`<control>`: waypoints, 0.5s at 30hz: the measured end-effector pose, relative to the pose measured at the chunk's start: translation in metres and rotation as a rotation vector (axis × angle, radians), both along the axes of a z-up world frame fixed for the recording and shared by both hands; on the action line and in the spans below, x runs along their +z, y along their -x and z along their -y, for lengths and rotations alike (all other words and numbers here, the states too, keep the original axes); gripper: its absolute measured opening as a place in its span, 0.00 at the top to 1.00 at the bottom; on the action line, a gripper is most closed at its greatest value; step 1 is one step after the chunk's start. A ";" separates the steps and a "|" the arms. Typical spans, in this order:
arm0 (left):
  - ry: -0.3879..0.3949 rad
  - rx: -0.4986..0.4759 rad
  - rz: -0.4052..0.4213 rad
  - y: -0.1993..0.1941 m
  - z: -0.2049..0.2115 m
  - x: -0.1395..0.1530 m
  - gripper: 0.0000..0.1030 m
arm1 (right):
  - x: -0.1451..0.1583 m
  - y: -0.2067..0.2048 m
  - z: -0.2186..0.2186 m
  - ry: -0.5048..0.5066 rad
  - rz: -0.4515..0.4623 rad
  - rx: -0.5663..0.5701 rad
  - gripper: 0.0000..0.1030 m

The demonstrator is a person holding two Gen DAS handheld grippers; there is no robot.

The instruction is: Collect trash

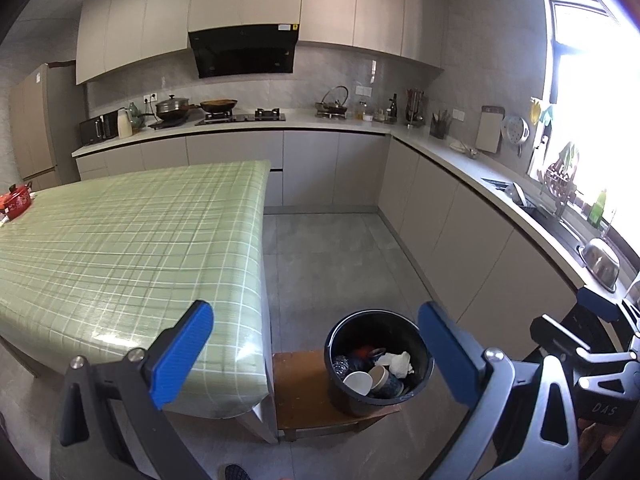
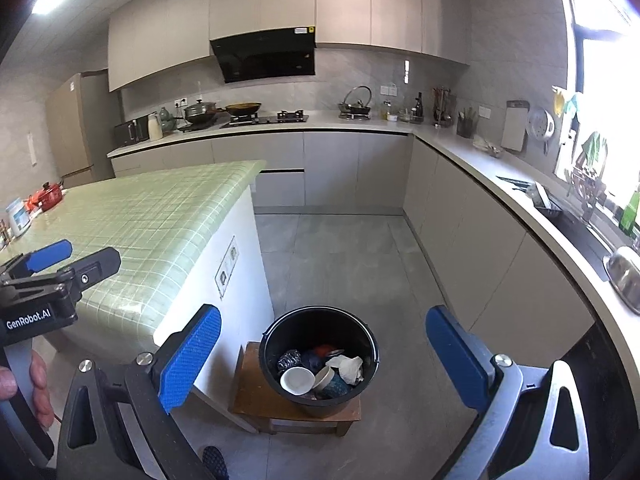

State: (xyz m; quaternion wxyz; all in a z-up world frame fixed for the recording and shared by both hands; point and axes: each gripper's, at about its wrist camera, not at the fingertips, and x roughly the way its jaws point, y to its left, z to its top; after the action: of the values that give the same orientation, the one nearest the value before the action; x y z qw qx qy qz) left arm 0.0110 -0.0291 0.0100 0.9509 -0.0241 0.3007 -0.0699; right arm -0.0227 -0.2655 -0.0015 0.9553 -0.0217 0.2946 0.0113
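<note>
A black bucket (image 1: 376,362) stands on a low wooden stool (image 1: 304,392) on the floor beside the table. It holds paper cups (image 1: 360,382), a crumpled white tissue (image 1: 398,362) and other trash. My left gripper (image 1: 316,356) is open and empty, held above and in front of the bucket. My right gripper (image 2: 324,356) is open and empty, also above the bucket (image 2: 320,360). The left gripper's body shows at the left of the right wrist view (image 2: 48,276).
A table with a green checked cloth (image 1: 132,240) fills the left side, with a red pot (image 1: 16,200) at its far edge. Grey cabinets and a counter (image 1: 440,216) run along the back and right, with a sink (image 1: 600,264). Grey floor (image 1: 340,260) lies between.
</note>
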 end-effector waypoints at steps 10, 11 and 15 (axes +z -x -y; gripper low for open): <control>0.001 0.016 -0.001 0.006 -0.003 0.001 0.00 | 0.000 0.004 -0.001 -0.008 0.009 0.018 0.00; 0.000 0.016 0.000 0.007 -0.003 0.000 0.00 | 0.000 0.005 -0.001 -0.009 0.010 0.019 0.00; 0.000 0.014 -0.001 0.009 -0.003 0.001 0.00 | 0.000 0.006 -0.001 -0.012 0.010 0.020 0.00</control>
State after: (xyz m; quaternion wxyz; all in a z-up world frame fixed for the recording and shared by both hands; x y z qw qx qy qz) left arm 0.0019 -0.0258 0.0110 0.9513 -0.0261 0.3008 -0.0631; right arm -0.0290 -0.2643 -0.0020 0.9568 -0.0192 0.2894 0.0227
